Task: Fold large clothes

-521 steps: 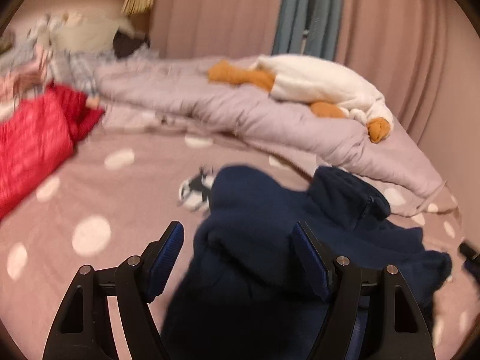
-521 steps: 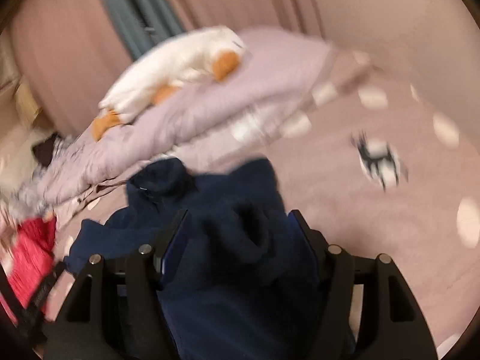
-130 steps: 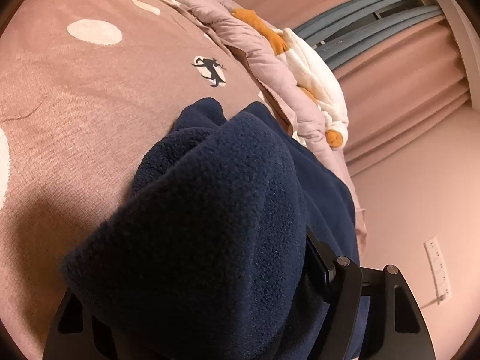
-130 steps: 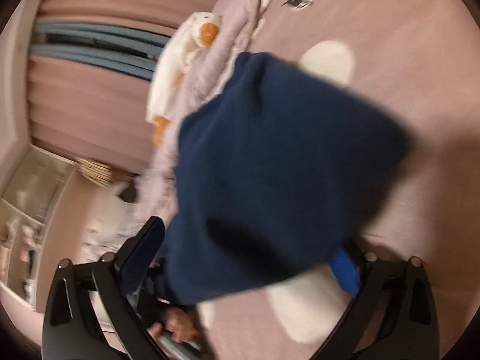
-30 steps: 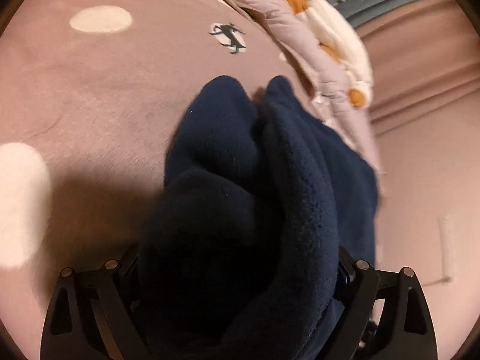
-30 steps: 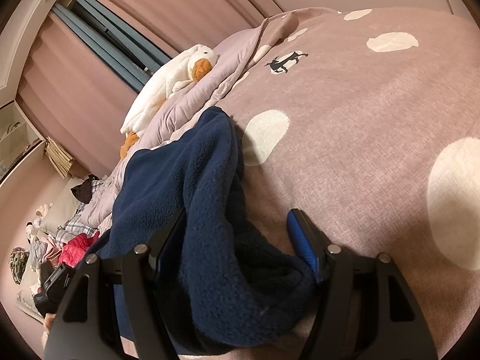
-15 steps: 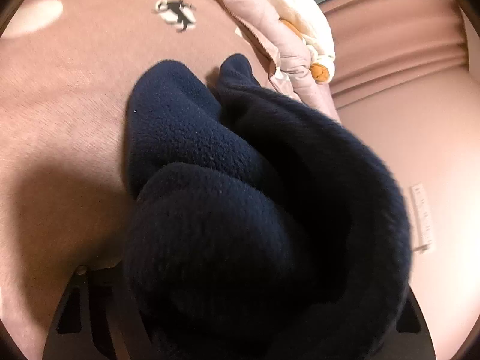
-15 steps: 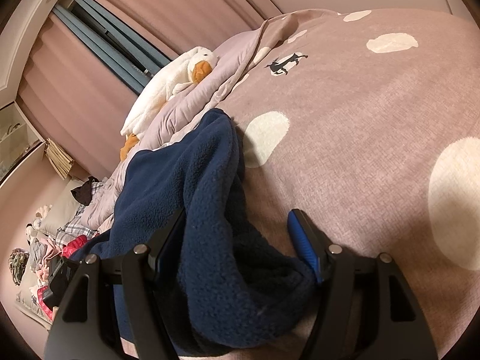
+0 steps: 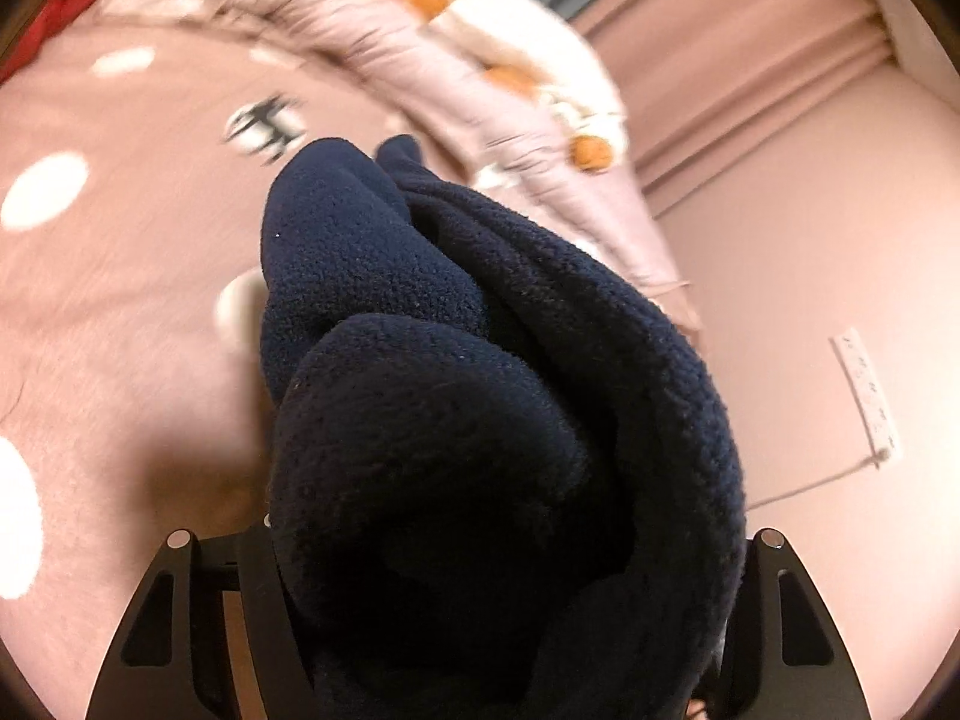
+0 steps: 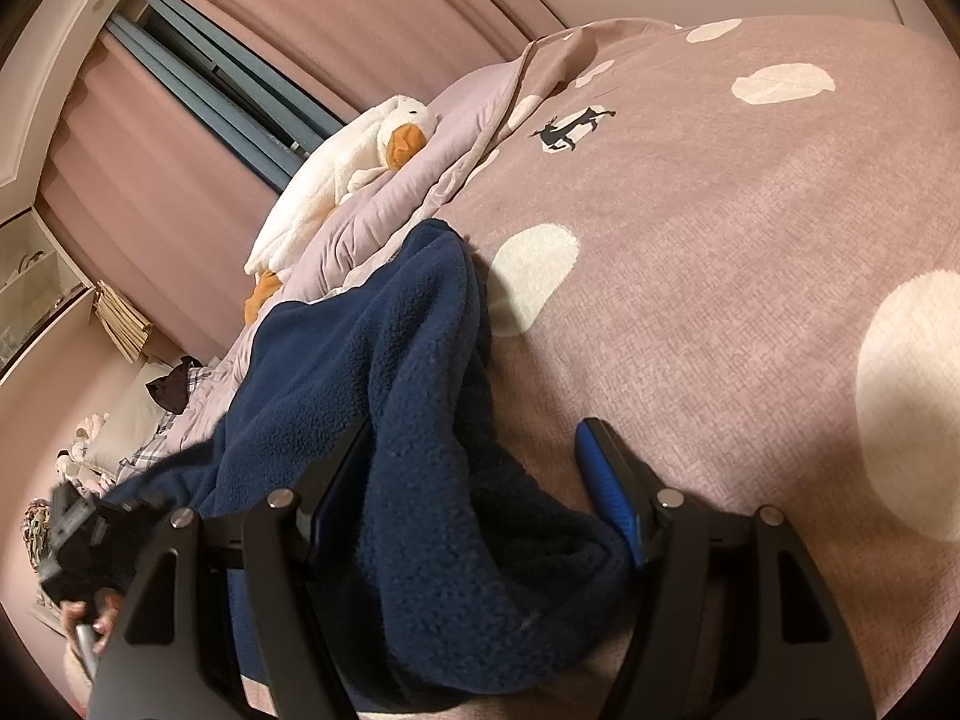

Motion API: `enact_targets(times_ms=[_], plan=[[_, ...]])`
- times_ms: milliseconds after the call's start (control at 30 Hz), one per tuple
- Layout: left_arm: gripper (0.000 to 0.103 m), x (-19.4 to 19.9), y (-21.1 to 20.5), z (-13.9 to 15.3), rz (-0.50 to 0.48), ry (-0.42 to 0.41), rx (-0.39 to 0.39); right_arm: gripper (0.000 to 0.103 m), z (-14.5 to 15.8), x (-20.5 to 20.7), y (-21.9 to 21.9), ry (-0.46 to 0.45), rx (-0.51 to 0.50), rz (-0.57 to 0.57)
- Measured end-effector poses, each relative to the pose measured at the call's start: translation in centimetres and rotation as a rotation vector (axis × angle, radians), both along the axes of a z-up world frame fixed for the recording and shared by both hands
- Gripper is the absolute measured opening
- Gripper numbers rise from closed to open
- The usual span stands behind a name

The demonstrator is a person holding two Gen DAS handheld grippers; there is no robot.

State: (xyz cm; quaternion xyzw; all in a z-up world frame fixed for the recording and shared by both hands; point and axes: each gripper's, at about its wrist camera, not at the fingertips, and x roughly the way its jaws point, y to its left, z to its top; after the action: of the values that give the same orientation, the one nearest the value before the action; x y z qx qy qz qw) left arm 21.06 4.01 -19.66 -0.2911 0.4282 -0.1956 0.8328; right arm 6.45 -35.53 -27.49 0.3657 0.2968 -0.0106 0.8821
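**Fleece bunched in both grippers, fold in mid-swing**

The left gripper is buried under the fleece: a thick wad of navy pile swallows the space between its black arms, and the jaws are closing on that wad right now, fabric plainly between them. The pads themselves are hidden, so how hard they bite I cannot tell. The background smears, so this hand looks to be carrying its end over, presumably to lay one layer on another.

Over to the right gripper: it holds half-spread, with the fleece draped through the gap. The left finger sits against the cloth; the blue pad at 3 o'clock looks bare at its tip, with cloth reaching only its base. My read is that this hand anchors the near edge while the other does the travelling.

Outward now. The fleece runs from the right gripper up toward 11 o'clock across the bed, a mauve cover with white dots, kept flat as the folding surface. At 12 o'clock lies a rumpled duvet with a plush duck on top, well clear of the work. At 8 o'clock, the person's hand grips the other tool's handle.

Writing: none readable. The only print is a small dark deer on the cover; a wall strip at 3 o'clock in the left view carries marks too blurred to read.
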Motion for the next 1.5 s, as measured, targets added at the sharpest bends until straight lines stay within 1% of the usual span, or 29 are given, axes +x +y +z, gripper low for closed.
enact_targets(times_ms=[67, 133, 233, 300, 400, 467, 600, 667, 700, 767, 800, 867, 900, 933, 967, 1033, 1067, 1167, 1200, 1267, 1300, 1333, 1367, 1400, 1433, 1467, 1500], plan=[[0.068, -0.5, -2.1, 2.1, -0.031, -0.066, 0.037, 0.068, 0.0, 0.0, 0.0, -0.003, 0.003, 0.001], [0.068, -0.7, -4.3, 3.7, -0.068, -0.114, 0.063, 0.068, 0.0, -0.1, 0.0, -0.005, 0.005, 0.002], [0.068, -2.1, -6.9, 5.2, -0.138, -0.161, 0.075, 0.068, 0.0, -0.1, -0.1, -0.012, 0.011, 0.007], [0.068, -1.8, -9.1, 5.5, -0.175, -0.168, 0.070, 0.068, 0.0, -0.2, -0.1, -0.018, 0.016, 0.011], [0.068, -2.5, -10.5, 5.5, -0.204, -0.180, 0.093, 0.068, 0.0, -0.3, -0.2, -0.024, 0.023, 0.016], [0.068, -2.6, -11.5, 5.4, -0.199, -0.178, 0.106, 0.068, 0.0, -0.3, -0.2, -0.028, 0.026, 0.019], [0.068, -2.3, -12.8, 5.3, -0.190, -0.170, 0.066, 0.068, 0.0, -0.3, -0.2, -0.032, 0.032, 0.025], [0.069, -2.1, -13.6, 5.1, -0.175, -0.155, 0.077, 0.068, 0.0, -0.4, -0.2, -0.033, 0.034, 0.027], [0.070, -1.6, -14.1, 5.0, -0.174, -0.150, 0.097, 0.067, 0.0, -0.4, -0.2, -0.032, 0.033, 0.028], [0.077, -0.7, -16.0, 4.3, -0.199, -0.134, 0.154, 0.067, 0.1, -0.5, -0.2, -0.025, 0.030, 0.033], [0.079, -1.0, -16.1, 4.0, -0.208, -0.121, 0.158, 0.066, 0.2, -0.5, -0.2, -0.018, 0.024, 0.036], [0.084, -0.3, -17.5, 2.8, -0.227, -0.083, 0.147, 0.066, 0.5, -0.9, -0.1, 0.000, 0.002, 0.039], [0.085, 0.1, -18.1, 2.6, -0.225, -0.081, 0.146, 0.066, 0.7, -1.3, -0.1, 0.010, -0.013, 0.037], [0.086, 0.1, -18.7, 2.5, -0.221, -0.088, 0.156, 0.067, 0.9, -1.7, -0.1, 0.020, -0.025, 0.031], [0.088, -0.2, -19.7, 2.7, -0.222, -0.107, 0.191, 0.067, 1.1, -2.1, -0.2, 0.029, -0.036, 0.026], [0.089, -0.5, -21.9, 2.7, -0.266, -0.134, 0.276, 0.068, 1.4, -2.9, -0.5, 0.053, -0.063, 0.017], [0.089, -0.8, -22.8, 2.8, -0.286, -0.145, 0.306, 0.068, 1.5, -3.1, -0.7, 0.060, -0.065, 0.016], [0.089, -1.0, -23.8, 2.7, -0.318, -0.174, 0.359, 0.068, 1.8, -4.2, -1.7, 0.083, -0.048, -0.021], [0.089, -1.0, -23.8, 2.6, -0.318, -0.177, 0.361, 0.069, 1.9, -4.6, -2.2, 0.092, -0.044, -0.051], [0.089, -0.8, -23.8, 2.5, -0.300, -0.173, 0.354, 0.069, 2.0, -5.3, -3.1, 0.089, -0.017, -0.076], [0.089, -1.4, -23.6, 2.4, -0.298, -0.171, 0.353, 0.069, 2.1, -5.6, -3.5, 0.086, -0.001, -0.088], [0.091, -1.1, -23.7, 2.3, -0.304, -0.170, 0.355, 0.069, 2.2, -5.9, -3.8, 0.090, 0.005, -0.108], [0.097, -1.1, -24.0, 2.1, -0.328, -0.171, 0.353, 0.069, 2.3, -6.1, -4.1, 0.096, 0.003, -0.128], [0.098, -2.7, -23.5, 2.2, -0.355, -0.171, 0.356, 0.069, 2.4, -6.3, -4.3, 0.102, -0.004, -0.149], [0.099, -2.4, -23.9, 2.0, -0.392, -0.178, 0.366, 0.069, 2.4, -6.3, -4.4, 0.105, -0.009, -0.153], [0.100, -2.3, -24.1, 1.9, -0.400, -0.188, 0.374, 0.069, 2.4, -6.4, -4.5, 0.109, -0.014, -0.153], [0.100, -3.4, -24.4, 2.2, -0.400, -0.194, 0.385, 0.069, 2.3, -6.4, -4.6, 0.112, -0.014, -0.151]])
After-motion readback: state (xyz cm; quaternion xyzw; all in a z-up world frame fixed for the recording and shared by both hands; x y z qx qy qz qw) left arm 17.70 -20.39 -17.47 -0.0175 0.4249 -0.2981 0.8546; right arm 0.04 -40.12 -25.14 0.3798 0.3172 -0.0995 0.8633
